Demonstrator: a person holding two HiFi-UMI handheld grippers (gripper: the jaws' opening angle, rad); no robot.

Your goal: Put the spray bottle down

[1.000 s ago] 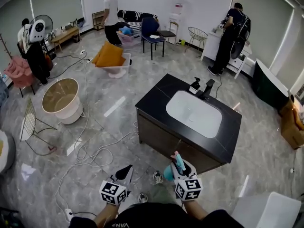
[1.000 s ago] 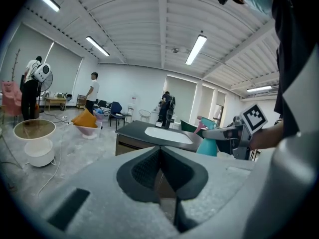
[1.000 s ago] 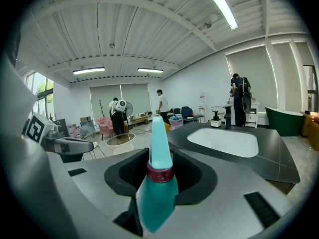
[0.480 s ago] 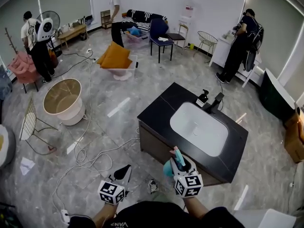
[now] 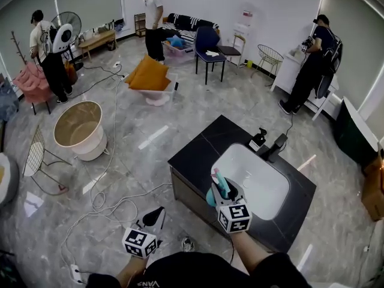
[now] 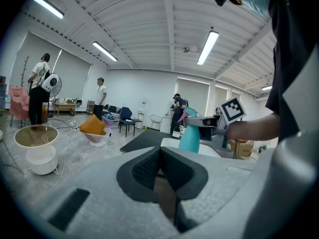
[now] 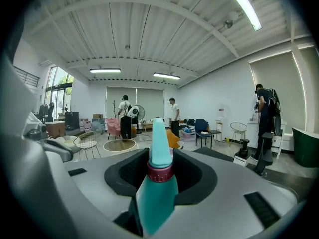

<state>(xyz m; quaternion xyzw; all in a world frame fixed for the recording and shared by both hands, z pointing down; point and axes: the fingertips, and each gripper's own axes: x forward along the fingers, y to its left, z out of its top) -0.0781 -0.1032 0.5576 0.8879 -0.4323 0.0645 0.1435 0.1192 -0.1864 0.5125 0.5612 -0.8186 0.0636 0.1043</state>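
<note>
right hand-held gripper (image 5: 223, 191) clamps spray bottle (image 5: 219, 185) by counter (image 5: 198, 158) near edge | left hand-held gripper (image 5: 157, 216) closed, empty

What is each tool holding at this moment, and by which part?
The right tool grips the teal spray bottle at its neck, about the red collar. The left tool is shut, holding nothing.
</note>
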